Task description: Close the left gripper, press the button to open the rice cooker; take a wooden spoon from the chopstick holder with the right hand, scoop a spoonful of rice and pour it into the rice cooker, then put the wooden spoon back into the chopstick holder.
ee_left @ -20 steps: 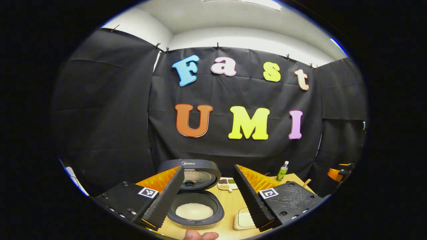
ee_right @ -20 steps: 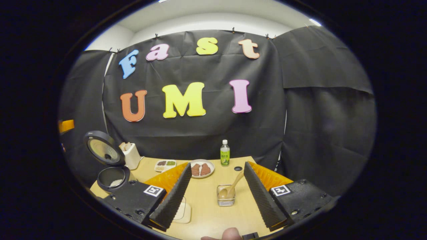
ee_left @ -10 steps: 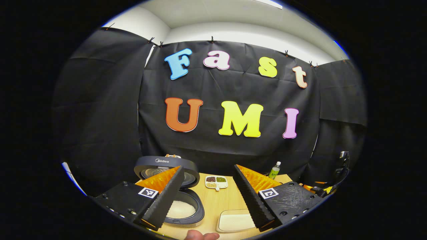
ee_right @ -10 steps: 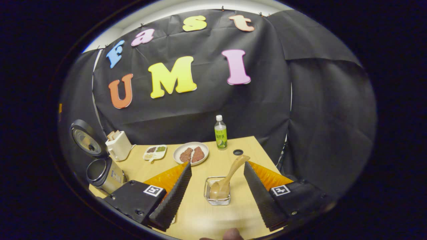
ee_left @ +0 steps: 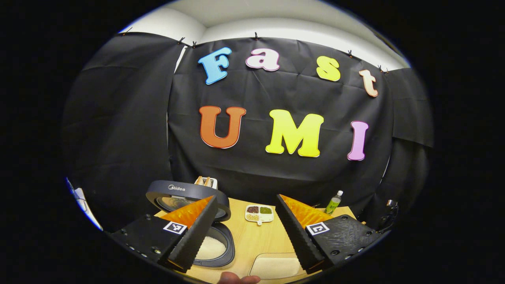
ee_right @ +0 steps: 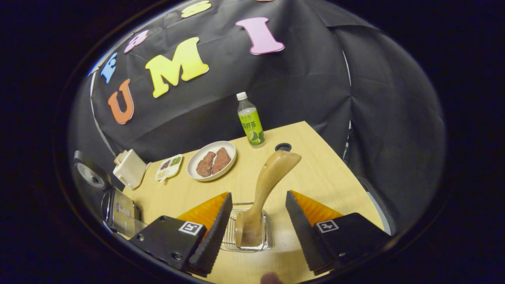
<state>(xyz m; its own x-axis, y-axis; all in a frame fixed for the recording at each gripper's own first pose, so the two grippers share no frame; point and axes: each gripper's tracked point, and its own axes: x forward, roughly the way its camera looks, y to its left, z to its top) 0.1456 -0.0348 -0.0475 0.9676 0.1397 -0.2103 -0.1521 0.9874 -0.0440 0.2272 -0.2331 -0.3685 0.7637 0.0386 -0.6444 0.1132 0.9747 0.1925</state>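
Spoons: one pale wooden spoon [ee_right: 263, 193] in one wire chopstick holder [ee_right: 247, 233]
Cookers: one dark rice cooker [ee_left: 205, 228], lid up
Right tool [ee_right: 252, 242]: fingers apart
Left tool [ee_left: 240, 254]: fingers apart

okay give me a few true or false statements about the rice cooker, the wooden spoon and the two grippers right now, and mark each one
1. The rice cooker has its lid up. True.
2. The right gripper is shut on the wooden spoon. False: its fingers stand apart on either side of the spoon.
3. The spoon stands in the chopstick holder. True.
4. The plate is bare. False: two brown pieces lie on it.
5. The left gripper is open. True.
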